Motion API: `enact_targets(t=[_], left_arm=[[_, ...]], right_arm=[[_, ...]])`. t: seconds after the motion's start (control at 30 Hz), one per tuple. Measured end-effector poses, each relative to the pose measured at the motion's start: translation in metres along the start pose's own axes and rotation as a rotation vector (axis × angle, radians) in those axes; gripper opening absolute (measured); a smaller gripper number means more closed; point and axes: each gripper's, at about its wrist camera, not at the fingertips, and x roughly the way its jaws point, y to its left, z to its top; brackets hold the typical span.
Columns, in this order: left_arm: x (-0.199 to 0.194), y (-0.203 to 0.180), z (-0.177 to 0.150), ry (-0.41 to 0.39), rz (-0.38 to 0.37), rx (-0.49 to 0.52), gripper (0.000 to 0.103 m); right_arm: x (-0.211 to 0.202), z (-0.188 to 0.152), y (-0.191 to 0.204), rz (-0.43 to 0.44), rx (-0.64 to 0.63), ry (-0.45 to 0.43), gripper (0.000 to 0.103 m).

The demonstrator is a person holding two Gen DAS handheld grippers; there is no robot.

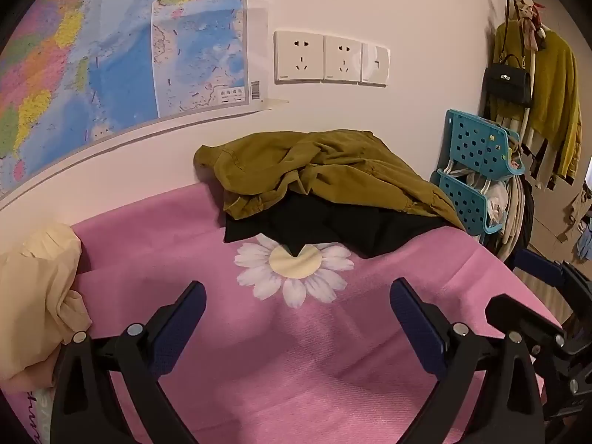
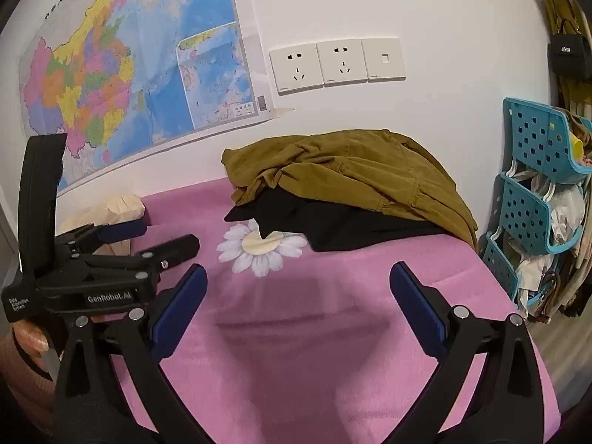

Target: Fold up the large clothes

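right wrist: teal baskets (image 2: pixel 532 199) hold crumpled bags (image 2: pixel 566 207).

Warm, dimmish indoor light is seen in both views, w/ a pinkish cast thrown onto the wall (image 1: pixel 425 7). A soft dark shadow is cast on the pink cover (image 2: pixel 333 370) between the right tongs (image 2: pixel 298 292), so light is prob coming from above/behind. No harsh glare is noticed, just a mild sheen on the map (image 1: pixel 122 55). Heavy fisheye bending is visible: straight edges are curved, corners are blacked out. The right edge of the right wrist view is smeared by blur, esp around the teal rack (image 2: pixel 532 170). Some grain is seen.
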Motion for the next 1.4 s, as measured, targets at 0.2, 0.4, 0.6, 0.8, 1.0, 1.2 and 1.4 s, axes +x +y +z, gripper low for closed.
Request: enact_targets(t=[0.2,0.4,0.6,0.8,1.0,1.2,1.4], left_arm=[[0.0015,-0.0043,-0.0009,0.003,0.004,0.006,0.096],[0.0012,-0.0020,0.0034,0.007,-0.005,0.004,0.096],[0.0017,-0.0015,0.0062,0.008,-0.006,0.003,0.096],[0.0010,-0.0023,0.0033,0.003,-0.005,0.005,0.096],[0.0014,-0.0016,0.0029,0.003,-0.009,0.004,0.096],[0.0013,-0.0018,0.0020,0.002,-0.010,0.004,0.096],[0.0014,-0.0018,0.0018,0.001,-0.009,0.003,0.096]], right_arm=[[0.0019,0.0084,0.0038,0.006,-0.002,-0.001,0.097],[0.0026,0.0060,0.0029,0.011,-0.012,-0.012,0.097],[0.0025,0.0083,0.0015,0.021,-0.011,-0.011,0.097],[0.0018,0.0062,0.0018,0.025,-0.004,-0.014,0.097],[0.0018,0.0052,0.0018,0.026,-0.001,-0.014,0.097],[0.0019,0.0040,0.0015,0.026,0.001,-0.014,0.097],[0.0026,0.0045,0.0017,0.026,0.001,-0.010,0.097]])
